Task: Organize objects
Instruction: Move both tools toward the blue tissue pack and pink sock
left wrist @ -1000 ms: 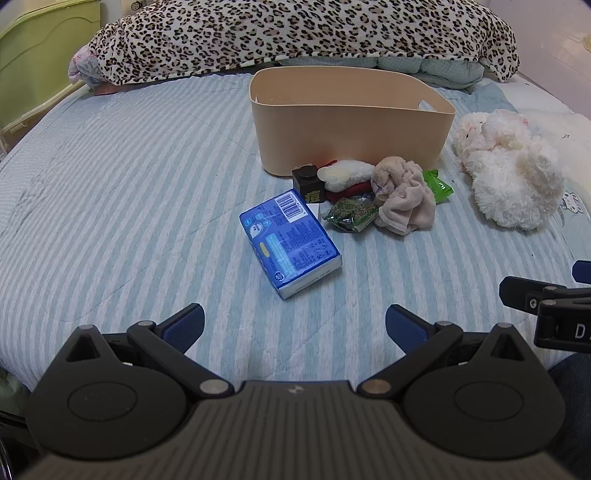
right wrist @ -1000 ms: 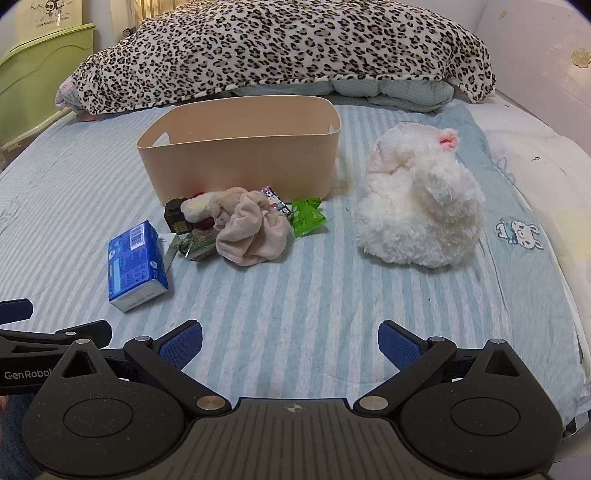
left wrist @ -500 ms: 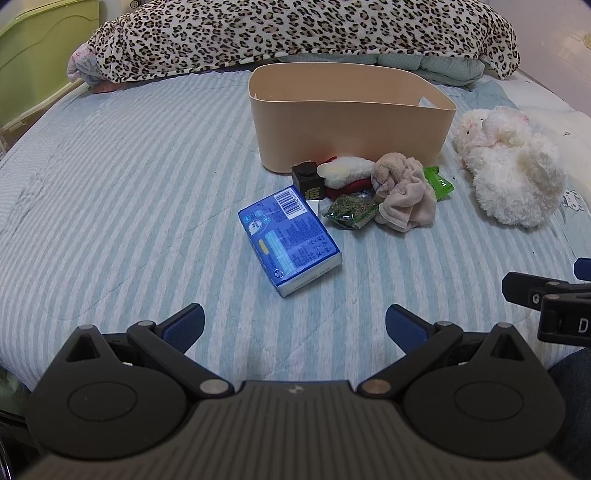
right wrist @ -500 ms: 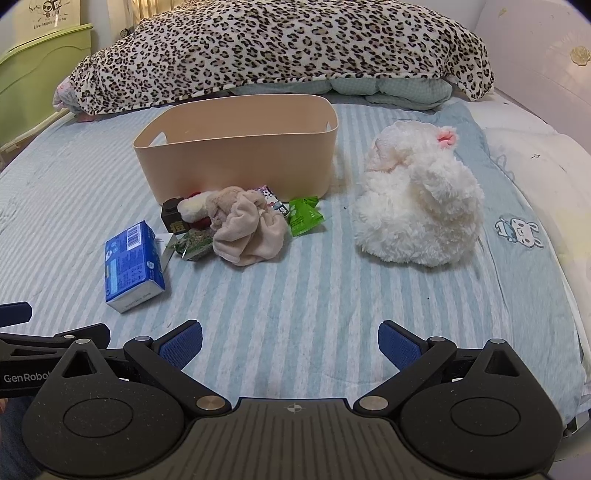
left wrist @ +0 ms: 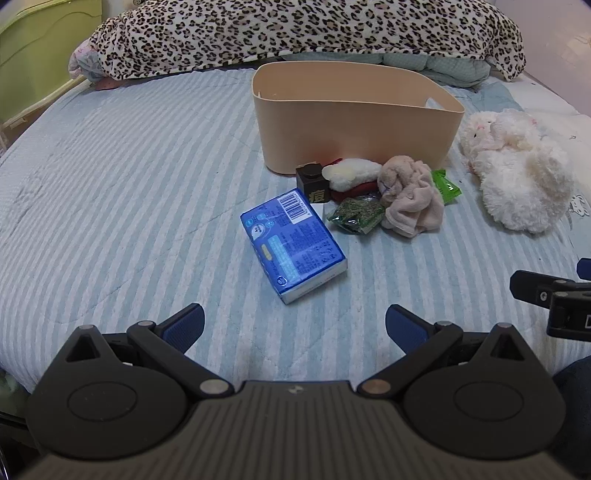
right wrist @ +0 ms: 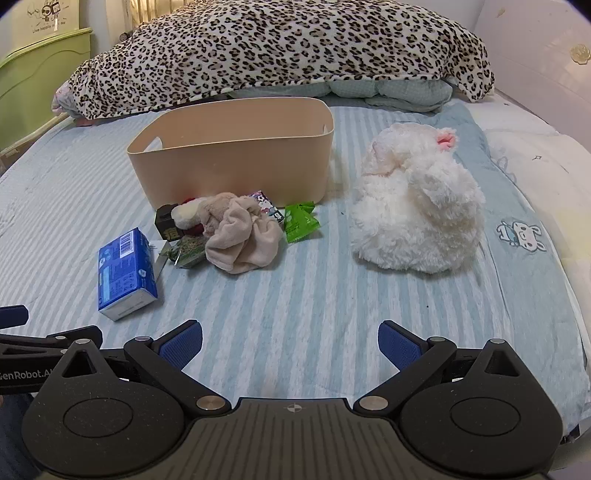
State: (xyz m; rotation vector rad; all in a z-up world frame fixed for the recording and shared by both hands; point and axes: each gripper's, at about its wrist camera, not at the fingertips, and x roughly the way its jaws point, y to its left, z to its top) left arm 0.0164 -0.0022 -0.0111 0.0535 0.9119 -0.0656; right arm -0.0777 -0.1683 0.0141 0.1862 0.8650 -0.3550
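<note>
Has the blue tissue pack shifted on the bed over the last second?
No. The blue tissue pack keeps its spot and angle beside the dark cube near the beige bin.

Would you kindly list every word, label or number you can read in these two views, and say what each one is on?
"GenRobot.A", cut off at the edge: on the left gripper, seen from the right wrist.
"痘": gold character on the small black box.
"D", cut off: on the right gripper, seen from the left wrist.
Blue tissue pack: barcode and print too small to read.
Wall sticker: lettering too blurred.
</note>
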